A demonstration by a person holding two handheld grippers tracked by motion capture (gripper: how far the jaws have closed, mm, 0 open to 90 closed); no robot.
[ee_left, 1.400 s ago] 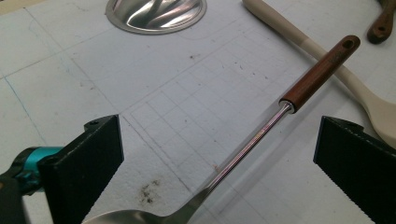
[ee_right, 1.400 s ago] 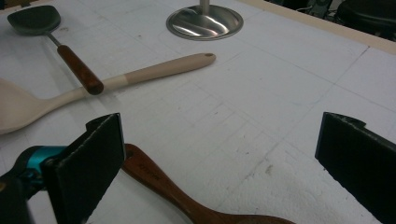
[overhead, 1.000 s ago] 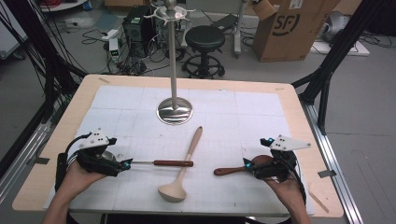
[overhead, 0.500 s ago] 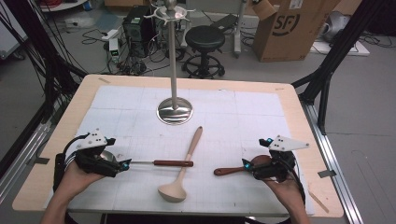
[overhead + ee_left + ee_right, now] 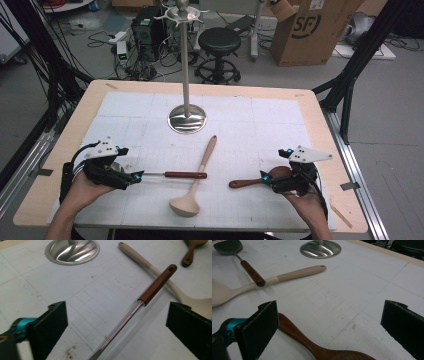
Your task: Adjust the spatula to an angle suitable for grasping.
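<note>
Utensils lying on the mat: three in total
Metal spatula with brown handle (image 5: pixel 170 174): one, showing up at the left
Pale wooden ladle (image 5: pixel 195 181): one, sitting in the middle
Dark wooden spoon (image 5: pixel 255 181): one, sitting at the right
Steel hanging stand (image 5: pixel 186 116): one, standing at the back of the mat
Grippers: two working here, left gripper (image 5: pixel 134 176) and right gripper (image 5: pixel 266 178), one in each hand
Cardboard box (image 5: pixel 312 30): one sitting on the floor behind
Black stool (image 5: pixel 219 42): one
</note>
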